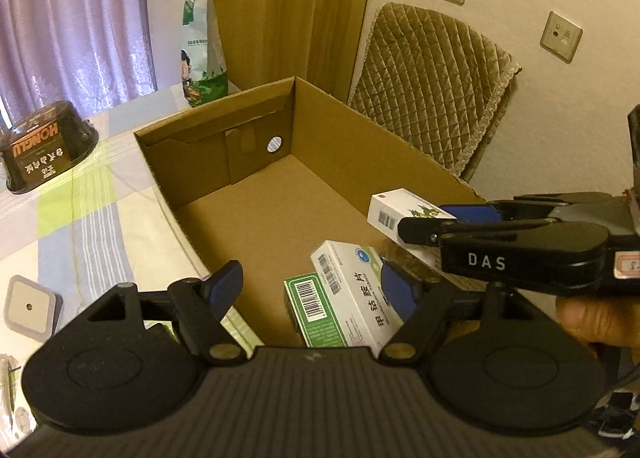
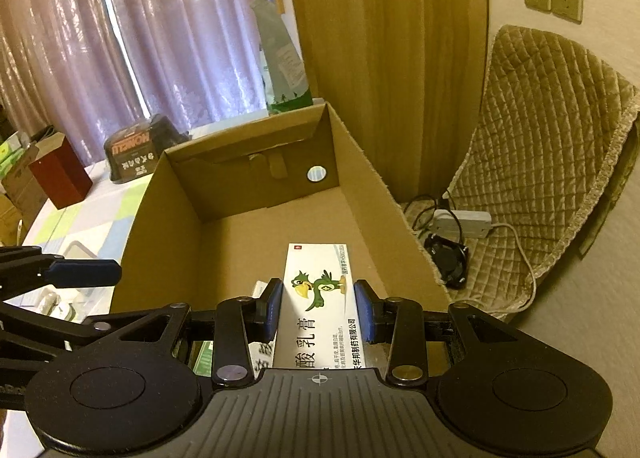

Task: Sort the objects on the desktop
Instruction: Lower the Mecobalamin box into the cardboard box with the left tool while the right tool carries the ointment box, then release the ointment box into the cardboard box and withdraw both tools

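An open cardboard carton [image 1: 248, 182] stands on the table. My right gripper [image 2: 319, 306] is shut on a white medicine box with a green bird [image 2: 320, 290] and holds it over the carton's near right part. The same bird box [image 1: 394, 210] shows at the right in the left wrist view, between the right gripper's fingers [image 1: 420, 230]. Inside the carton at the near end lie a green box [image 1: 310, 310] and a white box with a blue logo [image 1: 352, 290]. My left gripper [image 1: 310, 290] hangs open over the carton's near edge, above those two boxes, with nothing held.
A black instant-food bowl [image 1: 44, 150] and a white square pad [image 1: 30, 306] sit on the checked tablecloth [image 1: 92, 218] left of the carton. A tall snack bag [image 1: 202, 38] stands behind it. A red box [image 2: 60, 174] is far left. A quilted chair [image 2: 540, 146] with a power strip [image 2: 462, 222] stands right.
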The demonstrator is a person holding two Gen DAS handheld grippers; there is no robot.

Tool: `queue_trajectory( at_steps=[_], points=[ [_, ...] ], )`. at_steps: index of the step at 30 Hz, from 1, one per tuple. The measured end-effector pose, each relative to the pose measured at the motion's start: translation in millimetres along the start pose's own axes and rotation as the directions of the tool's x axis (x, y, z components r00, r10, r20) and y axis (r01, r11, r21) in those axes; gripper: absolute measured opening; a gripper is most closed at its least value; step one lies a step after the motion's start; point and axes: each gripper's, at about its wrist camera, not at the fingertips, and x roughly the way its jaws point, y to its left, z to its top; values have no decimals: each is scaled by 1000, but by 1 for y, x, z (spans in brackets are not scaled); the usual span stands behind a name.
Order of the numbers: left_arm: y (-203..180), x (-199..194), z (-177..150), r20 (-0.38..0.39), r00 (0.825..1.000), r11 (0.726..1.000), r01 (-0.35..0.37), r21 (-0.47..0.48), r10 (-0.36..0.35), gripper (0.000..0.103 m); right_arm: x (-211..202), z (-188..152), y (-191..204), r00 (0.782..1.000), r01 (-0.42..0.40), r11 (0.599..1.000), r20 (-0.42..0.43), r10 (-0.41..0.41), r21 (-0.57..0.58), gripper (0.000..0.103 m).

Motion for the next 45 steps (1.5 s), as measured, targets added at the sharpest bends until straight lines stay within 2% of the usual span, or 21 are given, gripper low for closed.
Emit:
queue_trajectory(
  at_steps=[5, 6, 7, 8, 12, 17, 22, 26, 30, 33, 38, 43, 45],
  points=[
    [8, -11, -2, 13, 1000, 1000, -16, -13, 17, 73, -3, 2, 7, 1000, -7, 1000, 10, 7, -29, 38],
    [12, -15, -4, 17, 1000, 1000, -22, -20, 22, 73, -5, 2, 9, 1000, -5, 1000, 16, 6, -31, 43],
    [15, -19, -5, 22, 999, 999, -28, -28, 29, 73, -7, 3, 9, 1000, -7, 1000, 27, 8, -26, 52],
    [19, -23, -6, 26, 999, 999, -34, -35, 35, 74, -12, 3, 11, 999, -5, 1000, 47, 6, -23, 69],
    [38, -44, -16, 42, 996, 996, -72, -59, 75, 76, -29, 6, 21, 996, -29, 999, 84, 31, -27, 69],
    [78, -75, -46, 31, 987, 981, -150, -125, 155, 77, -57, 5, 44, 987, -83, 996, 136, 87, -33, 69],
    [116, -100, -88, -19, 972, 955, -232, -184, 233, 78, -82, -11, 89, 968, -163, 982, 176, 178, -97, 69],
    [137, -114, -120, -54, 963, 936, -271, -223, 266, 78, -92, -32, 130, 955, -212, 958, 167, 245, -192, 69],
    [153, -116, -146, -91, 955, 920, -297, -258, 283, 78, -78, -58, 170, 958, -226, 925, 102, 268, -306, 69],
    [160, -115, -161, -98, 954, 911, -300, -284, 283, 78, -59, -77, 191, 966, -217, 908, 53, 252, -357, 69],
    [176, -110, -174, -101, 958, 900, -286, -330, 268, 78, -8, -98, 204, 983, -178, 915, -25, 181, -363, 68],
    [183, -101, -177, -94, 962, 904, -273, -328, 257, 78, 31, -113, 214, 996, -93, 894, -33, 88, -439, 68],
    [183, -94, -175, -89, 963, 909, -269, -318, 253, 77, 40, -117, 212, 997, -78, 897, -38, 68, -435, 68]
  ],
)
